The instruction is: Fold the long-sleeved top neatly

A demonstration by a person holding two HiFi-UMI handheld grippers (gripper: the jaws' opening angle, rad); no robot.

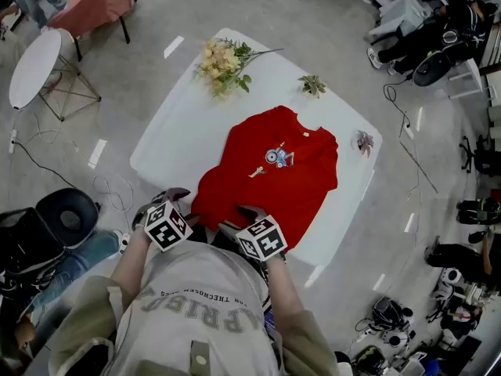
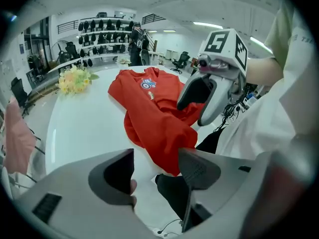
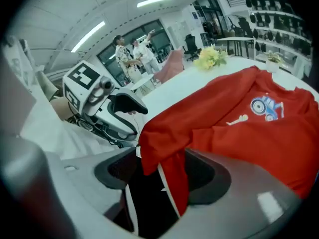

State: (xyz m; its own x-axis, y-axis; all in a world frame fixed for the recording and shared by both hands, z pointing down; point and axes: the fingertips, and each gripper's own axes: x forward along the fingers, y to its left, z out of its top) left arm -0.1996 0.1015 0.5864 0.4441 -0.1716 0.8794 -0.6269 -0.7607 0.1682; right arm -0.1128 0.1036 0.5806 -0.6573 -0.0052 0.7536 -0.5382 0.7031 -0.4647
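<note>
Head view: red top point(image 1: 275, 180) lengthwise, collar far, hem near; left tool point(image 1: 172, 197), right tool point(image 1: 247, 213) open, unclamped.

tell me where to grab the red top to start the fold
Take the top by its bunched near hem, coming from the table's near edge, jaws above and below the cloth. That hem seems to hang off the edge, loose and lifted, while the rest lies flat on the table with nothing to pinch.
</note>
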